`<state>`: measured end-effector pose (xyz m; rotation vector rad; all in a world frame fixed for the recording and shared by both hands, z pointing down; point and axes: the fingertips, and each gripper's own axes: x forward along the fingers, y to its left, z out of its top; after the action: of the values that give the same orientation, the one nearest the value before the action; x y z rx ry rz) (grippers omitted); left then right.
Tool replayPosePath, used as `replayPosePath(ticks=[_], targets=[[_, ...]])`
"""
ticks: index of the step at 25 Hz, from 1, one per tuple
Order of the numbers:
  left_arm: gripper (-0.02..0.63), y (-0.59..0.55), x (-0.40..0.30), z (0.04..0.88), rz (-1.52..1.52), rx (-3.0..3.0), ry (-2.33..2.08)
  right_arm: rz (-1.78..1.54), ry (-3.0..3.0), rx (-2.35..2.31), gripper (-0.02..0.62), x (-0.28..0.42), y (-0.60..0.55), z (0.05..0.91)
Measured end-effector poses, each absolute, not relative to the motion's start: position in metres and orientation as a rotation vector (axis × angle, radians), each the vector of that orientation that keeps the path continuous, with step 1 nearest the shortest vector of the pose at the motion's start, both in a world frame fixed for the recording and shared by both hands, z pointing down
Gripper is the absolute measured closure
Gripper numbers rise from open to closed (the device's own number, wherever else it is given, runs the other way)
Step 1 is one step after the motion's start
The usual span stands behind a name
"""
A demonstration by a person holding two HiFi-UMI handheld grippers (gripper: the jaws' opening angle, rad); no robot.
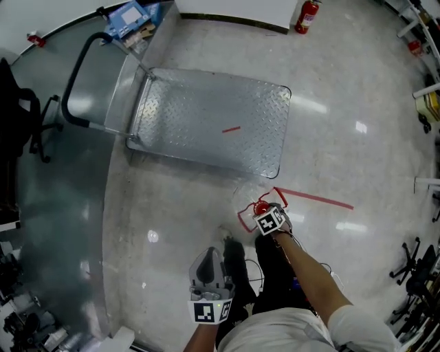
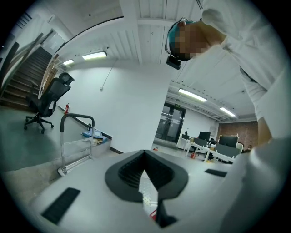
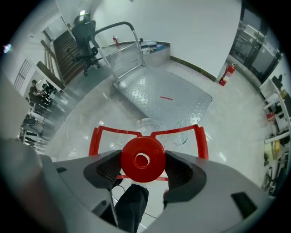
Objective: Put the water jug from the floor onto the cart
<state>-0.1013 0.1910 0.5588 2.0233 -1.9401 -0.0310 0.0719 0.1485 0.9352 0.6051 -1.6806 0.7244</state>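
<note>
The clear water jug (image 1: 249, 197) stands on the floor just in front of the cart's near edge, with a red cap (image 3: 142, 159) and a red carry frame (image 3: 96, 139). My right gripper (image 1: 270, 218) is down on it, its jaws shut on the red cap from both sides. The cart (image 1: 206, 117) is a bare diamond-plate platform with a black-gripped handle (image 1: 75, 75) at its left end. My left gripper (image 1: 208, 267) hangs close to my body, apart from the jug, shut with nothing in it; the left gripper view looks out over the room.
A red fire extinguisher (image 1: 306, 16) stands by the far wall. Black office chairs sit at the left (image 1: 27, 117) and lower right (image 1: 412, 265). A red tape line (image 1: 316, 199) runs on the floor right of the jug. My legs and shoes (image 1: 237, 265) are between the grippers.
</note>
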Motion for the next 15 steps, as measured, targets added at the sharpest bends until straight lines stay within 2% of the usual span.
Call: replayPosePath(ticks=[8, 15], targets=[[0.603, 0.162, -0.072, 0.486, -0.146, 2.032, -2.035, 0.596, -1.788, 0.506, 0.296, 0.074, 0.109, 0.813], [0.603, 0.123, -0.056, 0.467, -0.174, 2.086, -2.041, 0.519, -1.830, 0.495, 0.296, 0.088, 0.059, 0.771]])
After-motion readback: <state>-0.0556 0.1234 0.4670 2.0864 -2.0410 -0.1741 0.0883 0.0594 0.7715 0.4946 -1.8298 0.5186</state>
